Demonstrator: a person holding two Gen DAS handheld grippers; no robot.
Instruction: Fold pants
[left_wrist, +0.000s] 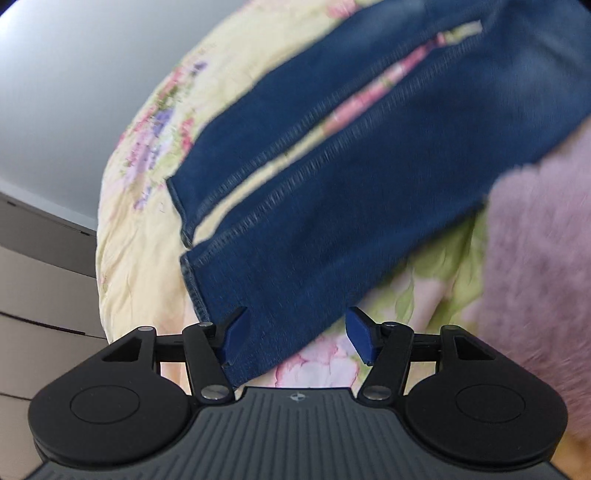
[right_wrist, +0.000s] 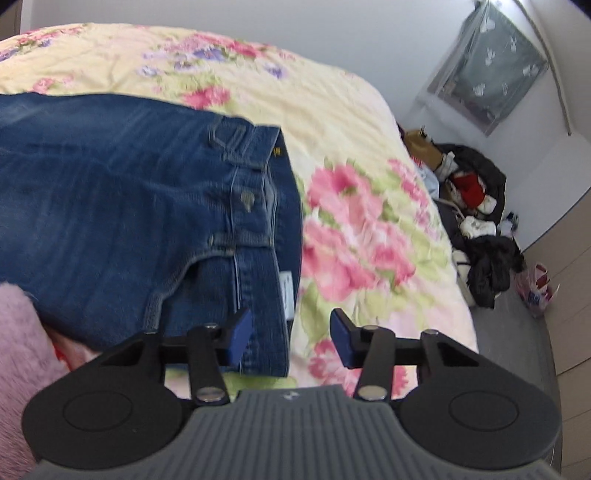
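Blue jeans (left_wrist: 369, 155) lie flat on a bed (left_wrist: 140, 229) with a floral cover. The left claw (left_wrist: 295, 338) hangs over a leg hem, jaws apart, denim between them but not pinched. The right claw (right_wrist: 290, 338) hovers at the waistband corner, jaws partly open, gripping nothing. A pink fuzzy sleeve (left_wrist: 535, 258) shows beside the jeans.

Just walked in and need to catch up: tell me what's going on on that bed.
A person is starting to fold jeans spread flat on a floral bedspread. The left hand-held gripper is over the hem of one leg, jaws apart with the hem between them, not yet pinched. The right hand-held gripper is at the waistband corner, also open. No fold is made yet. A pink fuzzy blanket lies beside the jeans.
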